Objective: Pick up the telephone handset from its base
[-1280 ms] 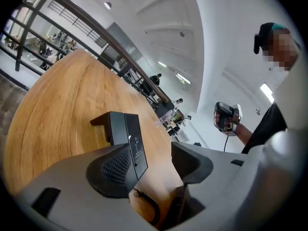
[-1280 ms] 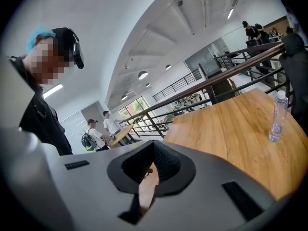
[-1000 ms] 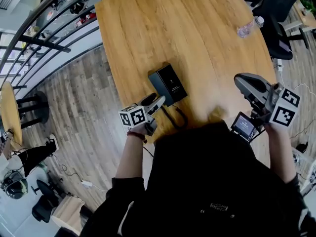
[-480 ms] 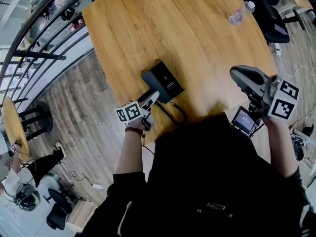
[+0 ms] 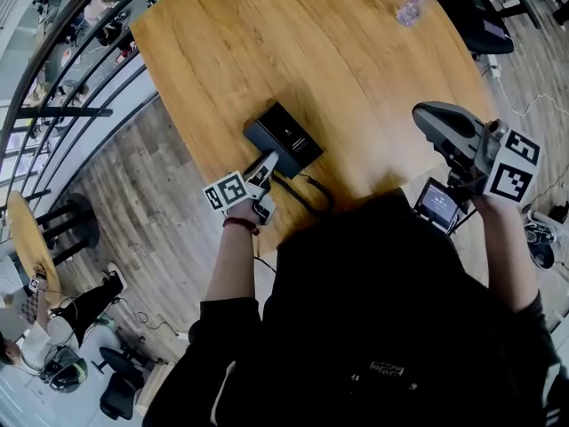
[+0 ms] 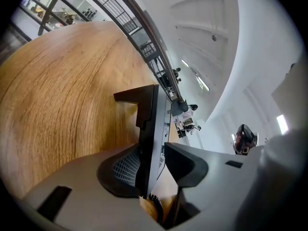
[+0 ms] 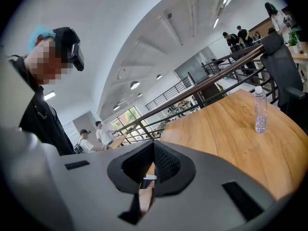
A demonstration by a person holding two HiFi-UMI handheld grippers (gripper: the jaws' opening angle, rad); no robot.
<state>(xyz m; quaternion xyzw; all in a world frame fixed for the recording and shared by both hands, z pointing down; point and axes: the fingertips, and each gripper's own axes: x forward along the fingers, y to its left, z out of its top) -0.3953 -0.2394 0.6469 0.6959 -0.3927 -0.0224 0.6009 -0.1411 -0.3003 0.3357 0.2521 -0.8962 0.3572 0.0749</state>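
The black telephone base [image 5: 289, 136] sits near the front left edge of the wooden table [image 5: 338, 52]. Its coiled cord [image 5: 307, 196] trails toward me. In the left gripper view the black handset [image 6: 147, 124] stands edge-on between the pads, still resting on the base. My left gripper [image 5: 265, 165] [image 6: 153, 146] has just been closing on it. The meshed left pad lies against one side and the right pad's tip meets the other face. My right gripper [image 5: 421, 116] [image 7: 153, 146] hovers off to the right over the table edge, shut, with nothing in it.
A clear plastic bottle [image 5: 411, 5] [image 7: 260, 110] stands at the table's far right. A black office chair [image 5: 484, 20] is beyond it. A metal railing [image 5: 80, 69] runs along the left. A small screen [image 5: 437, 205] hangs under the right gripper.
The left gripper came down onto the phone's left side and its jaws narrowed around the handset. The right gripper stayed roughly in place.
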